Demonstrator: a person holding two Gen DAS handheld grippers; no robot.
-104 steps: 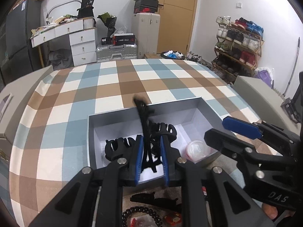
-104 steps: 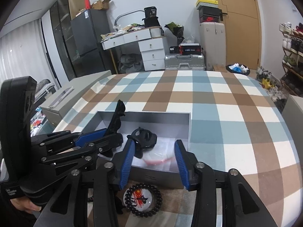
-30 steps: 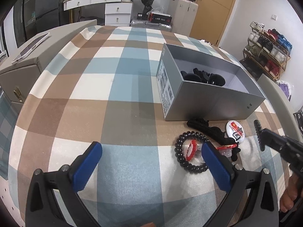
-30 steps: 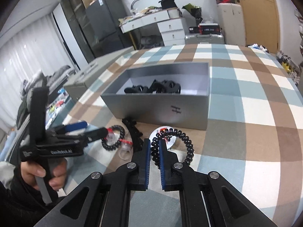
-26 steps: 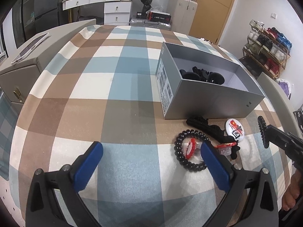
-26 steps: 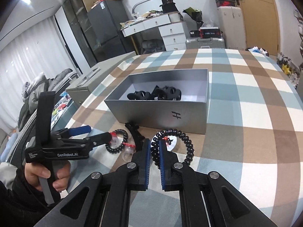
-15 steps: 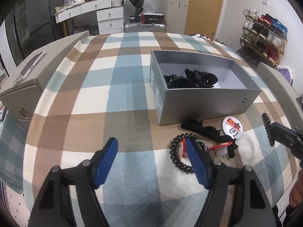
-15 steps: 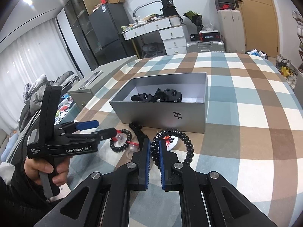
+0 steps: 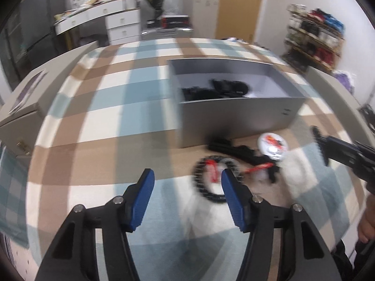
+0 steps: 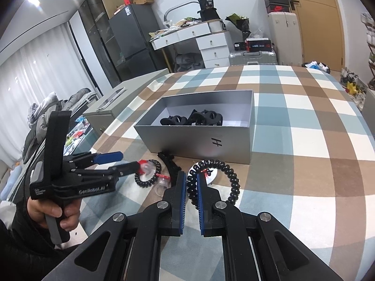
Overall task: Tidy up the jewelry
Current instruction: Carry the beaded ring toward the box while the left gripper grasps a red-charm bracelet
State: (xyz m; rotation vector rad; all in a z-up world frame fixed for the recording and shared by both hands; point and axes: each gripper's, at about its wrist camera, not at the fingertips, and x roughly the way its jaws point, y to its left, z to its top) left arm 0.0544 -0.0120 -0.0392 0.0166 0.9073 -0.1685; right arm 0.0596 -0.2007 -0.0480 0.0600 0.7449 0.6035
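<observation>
checked cloth (image 10: 304, 145) in brown, blue and cream covers the table, and a grey box (image 10: 201, 140) is set on it with its lid off. black hair clips (image 10: 194, 119) are piled inside the box toward its left end as seen from the right wrist view.

a black coiled hair tie (image 10: 218, 175) is pinched between the blue pads of the right gripper (image 10: 191, 182), whose fingers are pressed together on one side of the loop; the rest of the loop is held above a white round badge with a red print (image 10: 212, 175) that lies on the cloth just in front of the box.

the left gripper (image 9: 187, 182) is held by a hand (image 10: 54, 213) at the left edge of the right wrist view. its jaws are closing, and nothing is pinched by the pads yet. in the right wrist view the lower fingertip is seen just at a black bead bracelet (image 10: 147, 173) with something red and clear inside its ring (the left wrist view is blurred, so contact cannot be judged there). in that blurred view the bracelet lies ahead of the right-hand pad rather than between the two.

a black clip (image 10: 171, 166) lies on the cloth between the bracelet and the badge, close to the box's front wall.
</observation>
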